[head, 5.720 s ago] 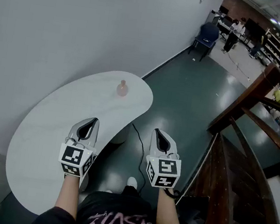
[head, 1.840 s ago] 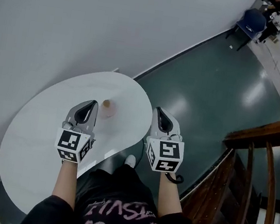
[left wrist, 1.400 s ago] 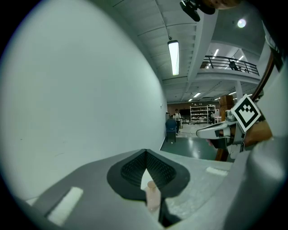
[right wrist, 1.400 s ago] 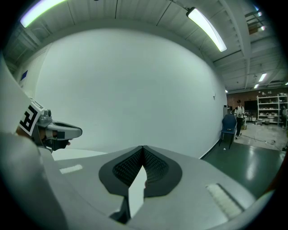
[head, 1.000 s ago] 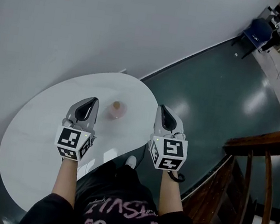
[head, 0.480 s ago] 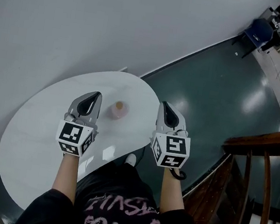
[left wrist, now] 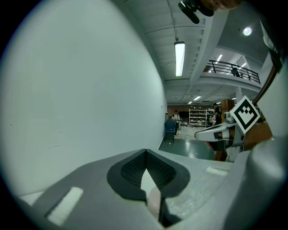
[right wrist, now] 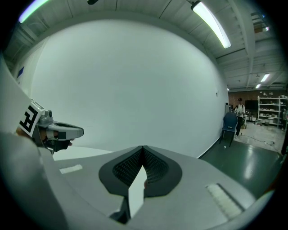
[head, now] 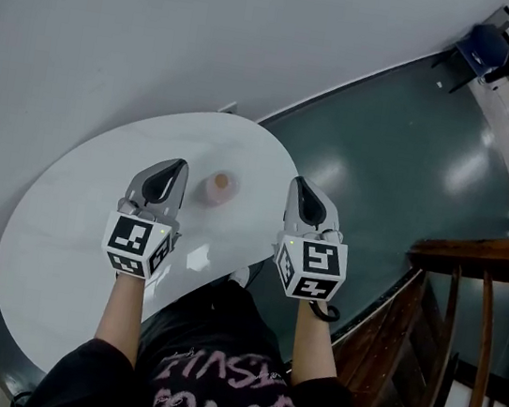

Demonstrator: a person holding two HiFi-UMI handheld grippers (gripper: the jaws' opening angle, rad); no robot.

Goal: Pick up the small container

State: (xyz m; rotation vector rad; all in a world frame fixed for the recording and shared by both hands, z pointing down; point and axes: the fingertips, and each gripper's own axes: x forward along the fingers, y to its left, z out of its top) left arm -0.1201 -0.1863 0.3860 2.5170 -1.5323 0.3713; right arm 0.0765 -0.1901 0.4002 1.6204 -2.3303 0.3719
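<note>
The small container (head: 220, 186), a pinkish jar with a tan top, stands upright on the white oval table (head: 74, 209). It sits between my two grippers and touches neither. My left gripper (head: 179, 166) hangs over the table just left of it, jaws shut and holding nothing. My right gripper (head: 296, 183) is to the container's right, past the table's edge and above the floor, also shut and holding nothing. In the left gripper view a pink patch of the container (left wrist: 153, 201) shows through the slit under the joined tips of the left gripper (left wrist: 145, 150).
A pale wall (head: 168, 24) runs close behind the table. A dark green floor (head: 387, 142) lies to the right, with a wooden stair railing (head: 483, 260) at the right edge. A blue chair (head: 487, 43) and people stand far off.
The container stood well ahead of the grippers at first; now it sits level with their tips, between them. Over the last half second the grippers barely moved.
</note>
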